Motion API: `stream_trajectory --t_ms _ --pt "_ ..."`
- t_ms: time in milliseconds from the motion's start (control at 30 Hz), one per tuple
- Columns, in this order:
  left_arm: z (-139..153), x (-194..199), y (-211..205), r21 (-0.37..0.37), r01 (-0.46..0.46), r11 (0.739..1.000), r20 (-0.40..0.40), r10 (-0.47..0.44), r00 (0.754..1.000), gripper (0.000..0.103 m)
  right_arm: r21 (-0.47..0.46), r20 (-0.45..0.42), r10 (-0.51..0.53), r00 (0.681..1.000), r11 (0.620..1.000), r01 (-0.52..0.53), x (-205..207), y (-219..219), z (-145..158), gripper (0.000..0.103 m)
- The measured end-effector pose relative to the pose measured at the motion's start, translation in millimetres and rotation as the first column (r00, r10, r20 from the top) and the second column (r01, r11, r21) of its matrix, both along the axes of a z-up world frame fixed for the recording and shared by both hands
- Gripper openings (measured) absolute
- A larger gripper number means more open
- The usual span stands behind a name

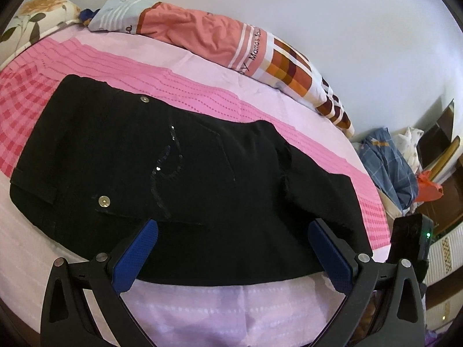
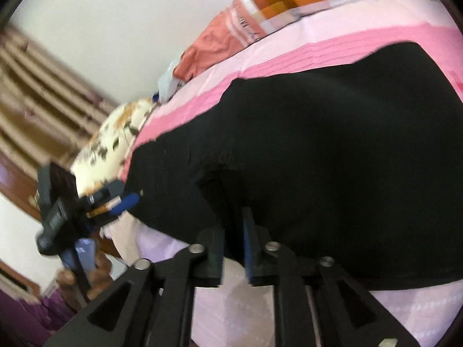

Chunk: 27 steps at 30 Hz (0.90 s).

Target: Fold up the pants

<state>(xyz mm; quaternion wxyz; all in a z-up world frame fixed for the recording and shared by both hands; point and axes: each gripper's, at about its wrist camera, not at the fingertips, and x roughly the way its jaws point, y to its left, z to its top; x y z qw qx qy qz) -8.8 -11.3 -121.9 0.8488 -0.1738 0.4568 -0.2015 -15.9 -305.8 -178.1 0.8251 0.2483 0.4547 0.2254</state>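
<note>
Black pants point(image 1: 185, 173), folded into a broad bundle, were laid flat on the pink-and-lilac bed cover point(image 1: 202, 86). Two metal rivets and a curl of dark sequins were seen on the upper layer in the left wrist view, with a frayed hem edge toward the right.

The left gripper point(image 1: 231, 231) was held wide open above the near edge of the pants; its blue pads point(image 1: 136, 257) stood well apart, and nothing was gripped between them. The same gripper point(image 2: 127, 199) was seen in the right wrist view at the left edge of the black cloth.

The right gripper point(image 2: 233, 222) was found narrowly parted at the near edge of the pants point(image 2: 332, 159). A fold of black cloth lay at its fingertips; whether the pads pressed on it could not be told, the view being blurred.

A quilt point(image 1: 231, 40) in salmon, white and orange checks was bunched along the far side of the bed. A floral pillow point(image 1: 37, 11) lay at the far left corner. Blue checked bedding point(image 1: 387, 162) was heaped beyond the bed, at right.
</note>
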Motion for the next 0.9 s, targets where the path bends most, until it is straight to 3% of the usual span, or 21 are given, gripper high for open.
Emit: stream_trajectory --t_ms 100,167,267,433,633,767,867,900 --pt "-0.2 -0.1 -4.4 0.012 0.015 1.0 -0.003 -0.015 1.0 0.103 0.093 0.025 0.044 0.999 0.995 -0.046 -2.2 0.9 4.3 0.042" --pt "-0.1 0.0 -6.5 0.016 0.023 1.0 -0.005 -0.023 1.0 0.103 0.179 0.047 0.063 0.997 0.981 -0.07 -3.8 -4.6 10.3 0.043" --pt "0.7 -1.5 -8.1 0.021 0.031 0.999 0.0 -0.031 1.0 0.103 0.309 0.068 -0.015 0.998 0.951 -0.007 -4.0 -42.3 19.9 0.043" --pt "-2.6 -1.8 -13.9 0.036 0.06 0.998 0.001 -0.06 0.998 0.103 0.253 0.034 -0.102 0.994 0.963 0.09 -4.8 -84.4 15.1 0.044" --pt "-1.4 -4.1 -25.4 0.051 0.094 0.994 0.023 -0.095 0.995 0.103 0.262 0.03 0.029 0.999 0.964 -0.036 -1.8 -47.2 -1.5 0.021" --pt "0.5 -5.3 -36.7 0.091 0.136 0.987 0.044 -0.14 0.989 0.103 0.165 -0.009 0.132 0.991 0.978 -0.129 -2.7 -16.4 -22.6 0.002" --pt "-2.2 -5.0 -40.2 0.112 0.152 0.982 0.034 -0.157 0.987 0.103 0.21 -0.027 0.108 0.994 0.973 -0.1 2.0 -28.4 -25.7 0.0" --pt "-2.3 -5.4 -39.1 0.113 0.149 0.982 0.037 -0.154 0.987 0.103 0.231 -0.01 0.095 0.995 0.969 -0.09 2.7 -32.5 -20.1 0.008"
